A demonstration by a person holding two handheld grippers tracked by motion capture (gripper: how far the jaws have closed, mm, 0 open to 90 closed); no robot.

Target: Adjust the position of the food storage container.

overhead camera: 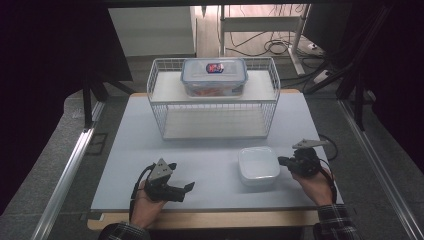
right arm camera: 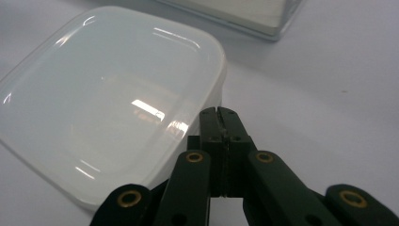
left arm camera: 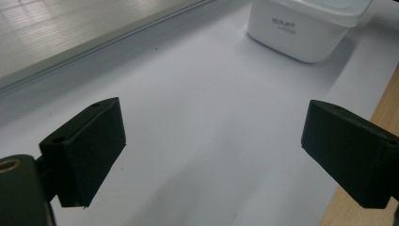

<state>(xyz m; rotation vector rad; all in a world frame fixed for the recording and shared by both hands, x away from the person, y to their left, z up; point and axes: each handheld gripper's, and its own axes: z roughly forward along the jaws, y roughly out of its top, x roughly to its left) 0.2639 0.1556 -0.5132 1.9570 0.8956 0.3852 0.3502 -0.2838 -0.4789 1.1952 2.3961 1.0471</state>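
Right gripper jaws together, tips at the right edge of the white lidded container lower right of centre on the desk, left gripper apart and empty lower left; container not yet gripped or moved.

The white sheet on the table lies bare between the wire rack at the back and the near edge, so the stretch ahead of the left gripper, whose jaws stand wide apart, is free as far as the white lidded box. That box blocks the way on the right, with the right gripper, jaws pressed together, just beside its right edge. The rack's top shelf is partly taken by a clear lidded container, while its lower level stands free.
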